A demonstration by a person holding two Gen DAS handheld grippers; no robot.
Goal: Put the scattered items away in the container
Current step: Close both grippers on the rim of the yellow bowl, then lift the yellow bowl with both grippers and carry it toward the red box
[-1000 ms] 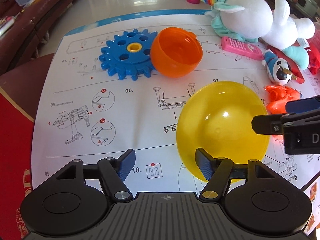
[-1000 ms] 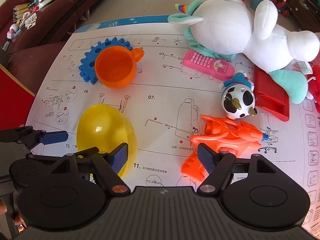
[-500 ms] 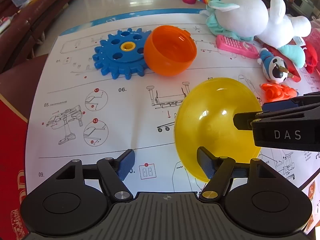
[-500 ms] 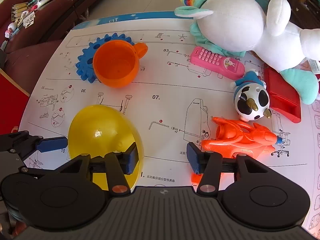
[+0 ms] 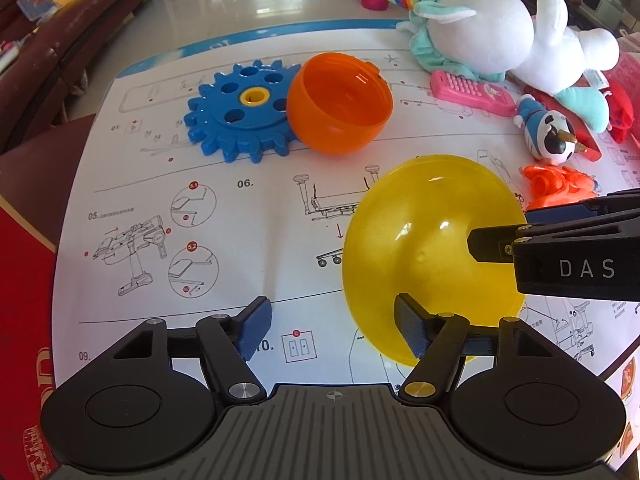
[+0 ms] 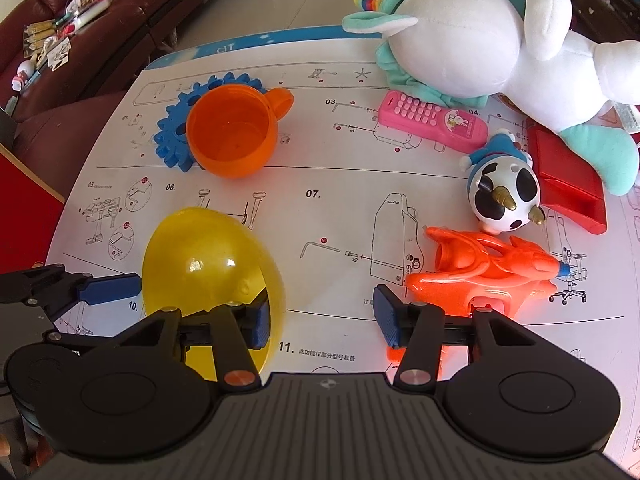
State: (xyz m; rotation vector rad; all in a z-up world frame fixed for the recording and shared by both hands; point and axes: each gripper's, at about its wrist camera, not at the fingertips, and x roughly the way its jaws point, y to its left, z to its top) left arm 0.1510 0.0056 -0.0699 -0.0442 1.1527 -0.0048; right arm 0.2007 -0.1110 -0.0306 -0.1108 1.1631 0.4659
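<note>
- The yellow half-shell (image 5: 432,248) is lying on the printed instruction sheet (image 5: 260,208), tipped on its side, with both grippers crowding in on it.
- The left gripper (image 5: 332,328) is standing wide, and its jaws are closing slightly; its right-hand finger is sitting in front of the shell's lower rim, while the gap between the fingers is showing only paper.
- The right gripper (image 6: 322,316) is standing about half open, with nothing pinched; its left-hand finger is showing through the translucent wall, apparently inside the mouth (contact cannot be told), and the other finger is sitting just beside the orange plastic toy (image 6: 480,268).
- Step in hand, as I judge it: getting the yellow shell steadied, perhaps as the container, before any toy goes in. No item is lying in it yet.
- Scattered things are waiting: the blue gear (image 5: 240,116) touching the orange cup (image 5: 340,104), the pink toy phone (image 6: 432,120), the spotted cow figure (image 6: 504,196), the red block (image 6: 568,176) and the white plush unicorn (image 6: 500,48).
- The next move is calling for one finger inside the rim and one outside, then closing on the thin wall; the smooth curve looks likely to slip or roll.
</note>
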